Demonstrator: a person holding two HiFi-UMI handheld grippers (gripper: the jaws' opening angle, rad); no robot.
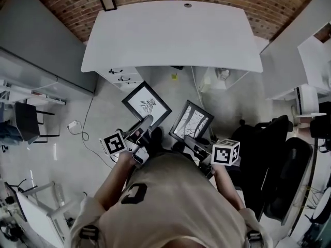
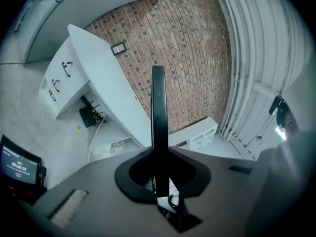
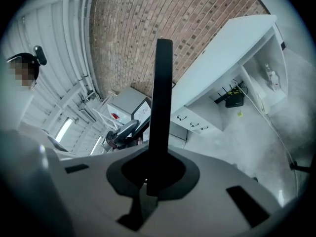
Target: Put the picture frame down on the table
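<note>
I hold two black picture frames above the floor in front of a white table (image 1: 170, 35). My left gripper (image 1: 146, 122) is shut on the lower edge of the left picture frame (image 1: 147, 104), which shows a dark sketch on white. My right gripper (image 1: 189, 137) is shut on the right picture frame (image 1: 192, 120), tilted with its glass facing up. In the left gripper view (image 2: 159, 179) its frame (image 2: 158, 107) stands edge-on as a black bar between the jaws. The right gripper view (image 3: 153, 181) shows its frame (image 3: 161, 83) the same way.
A white drawer unit (image 1: 121, 76) stands under the table's left end. A small black frame (image 1: 107, 2) sits at the table's back left corner. A black chair (image 1: 26, 120) is at the left, a dark office chair (image 1: 279, 159) at the right. A cable (image 1: 85, 123) trails on the floor.
</note>
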